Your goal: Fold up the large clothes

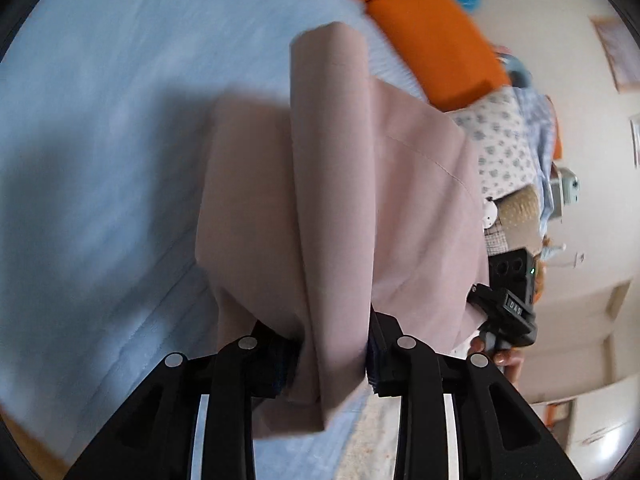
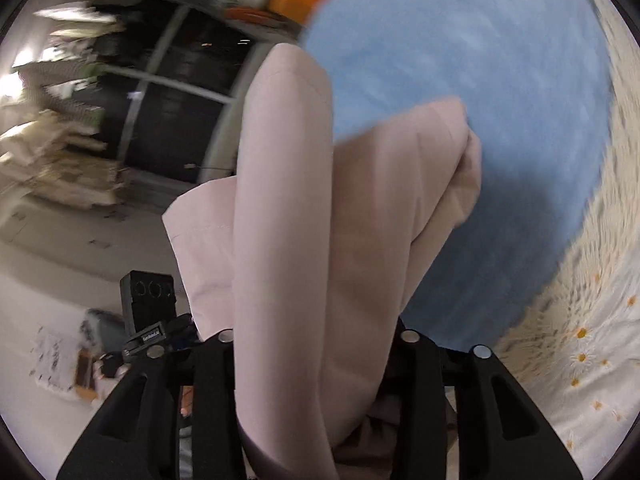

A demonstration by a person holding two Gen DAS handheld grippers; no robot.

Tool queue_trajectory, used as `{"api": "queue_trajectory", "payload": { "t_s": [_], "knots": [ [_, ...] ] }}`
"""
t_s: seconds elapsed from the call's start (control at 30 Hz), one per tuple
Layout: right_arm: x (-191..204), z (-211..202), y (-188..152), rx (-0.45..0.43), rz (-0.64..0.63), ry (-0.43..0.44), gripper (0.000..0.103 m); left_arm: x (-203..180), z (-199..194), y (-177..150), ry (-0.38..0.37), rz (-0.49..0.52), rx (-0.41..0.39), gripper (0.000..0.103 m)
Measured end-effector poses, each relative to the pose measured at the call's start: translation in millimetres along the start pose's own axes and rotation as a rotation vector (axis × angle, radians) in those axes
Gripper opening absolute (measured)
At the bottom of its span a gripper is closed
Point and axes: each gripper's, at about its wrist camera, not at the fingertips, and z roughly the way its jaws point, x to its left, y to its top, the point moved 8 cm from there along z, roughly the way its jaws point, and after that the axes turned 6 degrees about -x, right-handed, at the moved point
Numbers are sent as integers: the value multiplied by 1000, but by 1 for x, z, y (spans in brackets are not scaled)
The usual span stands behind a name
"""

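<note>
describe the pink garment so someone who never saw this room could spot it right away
Find the wide light blue bedcover spread over the bed, with orange cushions at its far edge. Hanging above it in long folds, gathered between the fingers of both the left gripper and the right gripper, is the pink garment. It is the only plain, pale pink cloth; nearby fabrics are blue, orange or flower-printed.

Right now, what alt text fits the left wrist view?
Pink garment hangs bunched between the left gripper fingers, above a light blue bedcover. Orange cushions lie beyond; the right gripper shows at right.
</note>
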Motion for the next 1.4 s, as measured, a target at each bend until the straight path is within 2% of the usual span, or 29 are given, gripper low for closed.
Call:
{"api": "queue_trajectory", "payload": {
  "t_s": [0.03, 0.07, 0.1, 0.2, 0.27, 0.3, 0.37, 0.4, 0.43, 0.47, 0.5, 0.53, 0.57, 0.63, 0.7, 0.77, 0.83, 0.9, 0.93, 1.03, 1.2, 1.3, 1.4],
  "knots": [
    [-9, -2, 0, -16, 35, 21, 62, 8, 4, -9, -50, -33, 5, 41],
    [-17, -7, 1, -57, 62, 27, 70, 15, 8, -7, -77, -46, 6, 46],
    [-23, -14, 4, -97, 71, 30, 71, 17, 12, -6, -88, -41, 8, 53],
    [-27, -44, 13, -159, 48, 0, 74, 19, 9, -5, -90, -12, 30, 59],
    [-15, -77, 20, -228, -32, -56, 75, 17, -4, -4, -29, 25, 27, 61],
    [-1, -96, 25, -274, -114, -83, 75, 18, -14, -2, -7, 37, 13, 64],
    [29, -125, 17, -347, -273, -132, 75, 16, -44, 4, 32, 61, -59, 69],
    [53, -141, 9, -392, -409, -161, 73, 11, -66, 7, 45, 83, -124, 73],
    [70, -146, 2, -420, -499, -186, 64, 2, -89, 8, 44, 120, -194, 74],
    [86, -146, -9, -429, -590, -211, 49, -13, -109, 7, 30, 169, -254, 74],
    [101, -140, -24, -420, -696, -238, 41, -27, -121, 5, 13, 214, -280, 74],
    [105, -135, -32, -409, -747, -258, 26, -49, -129, -3, -11, 285, -296, 74],
    [109, -121, -43, -385, -796, -275, 19, -71, -130, -13, -13, 356, -300, 74],
    [122, -83, -58, -356, -858, -304, 18, -107, -115, -30, 4, 474, -288, 74],
    [116, -52, -67, -324, -860, -303, 15, -136, -84, -45, 40, 587, -269, 74],
    [114, -23, -65, -310, -842, -281, 15, -153, -56, -43, 78, 609, -220, 71],
    [120, -1, -62, -314, -854, -305, 15, -141, -23, -38, 120, 568, -163, 65],
    [120, 13, -49, -328, -840, -333, 14, -106, 14, -12, 209, 529, -152, 61],
    [116, 20, -39, -337, -826, -349, 13, -94, 25, 0, 248, 515, -158, 63],
    [100, 39, -13, -339, -789, -408, 13, -67, 45, 27, 231, 439, -169, 65],
    [62, 64, 22, -298, -768, -506, 10, -59, 75, 49, 294, 492, -178, 67],
    [48, 70, 32, -315, -752, -508, 9, -53, 88, 62, 304, 484, -158, 68],
    [43, 72, 38, -292, -720, -500, 9, -55, 93, 64, 321, 509, -139, 69]
  ]
}}
